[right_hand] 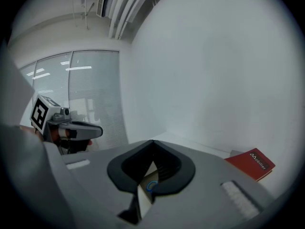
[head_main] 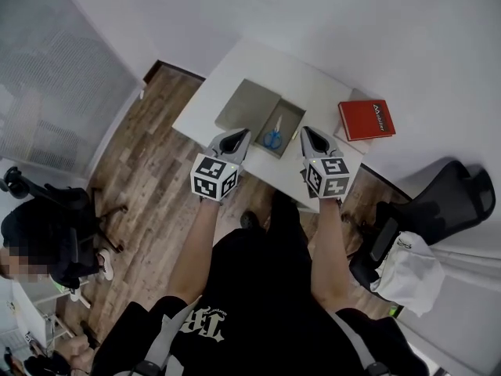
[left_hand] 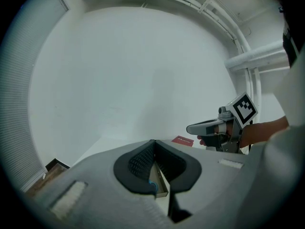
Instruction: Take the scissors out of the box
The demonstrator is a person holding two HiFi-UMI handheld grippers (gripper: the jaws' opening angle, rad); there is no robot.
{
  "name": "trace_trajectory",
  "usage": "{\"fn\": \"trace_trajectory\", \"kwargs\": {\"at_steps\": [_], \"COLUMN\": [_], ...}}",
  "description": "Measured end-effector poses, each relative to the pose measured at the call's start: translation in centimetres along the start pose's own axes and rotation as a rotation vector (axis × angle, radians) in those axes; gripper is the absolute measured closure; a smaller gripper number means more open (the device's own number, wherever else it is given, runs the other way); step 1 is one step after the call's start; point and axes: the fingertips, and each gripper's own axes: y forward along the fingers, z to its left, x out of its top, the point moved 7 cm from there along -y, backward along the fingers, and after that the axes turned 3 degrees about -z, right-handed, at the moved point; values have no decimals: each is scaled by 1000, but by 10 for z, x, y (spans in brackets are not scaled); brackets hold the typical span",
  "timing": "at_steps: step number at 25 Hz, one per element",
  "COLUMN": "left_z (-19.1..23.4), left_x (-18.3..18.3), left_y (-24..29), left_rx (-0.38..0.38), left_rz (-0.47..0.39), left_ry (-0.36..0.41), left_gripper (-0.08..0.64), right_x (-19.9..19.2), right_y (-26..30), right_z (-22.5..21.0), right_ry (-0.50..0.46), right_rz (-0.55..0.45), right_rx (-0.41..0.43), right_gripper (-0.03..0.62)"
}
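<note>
An open grey box lies on the white table, its lid flat at its left. Blue-handled scissors rest inside the box near its front end. My left gripper hovers just before the box's front left, jaws together and holding nothing. My right gripper hangs at the box's front right, also shut and empty. Through the gap under the left gripper's tips I see the box wall and a blue handle. The right gripper view shows the scissors' blue ring.
A red book lies on the table right of the box. A black office chair with a white bag stands at the right. A seated person is at the far left, over wooden floor.
</note>
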Motion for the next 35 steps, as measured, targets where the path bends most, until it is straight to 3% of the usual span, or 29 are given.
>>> {"fn": "trace_trajectory", "kwargs": {"at_steps": [25, 35], "left_z": [13, 18], "left_x": [-25, -38], "left_y": [62, 72], "left_rx": [-44, -42], "left_rz": [110, 132], "left_ry": [-44, -73], "left_gripper": [561, 561], "right_x": [-8, -39], "right_y": [33, 48], "right_z": [-44, -43], "right_ry": [58, 82], "right_rz": [40, 139], "right_rx": [-29, -10], "right_gripper": [591, 591]}}
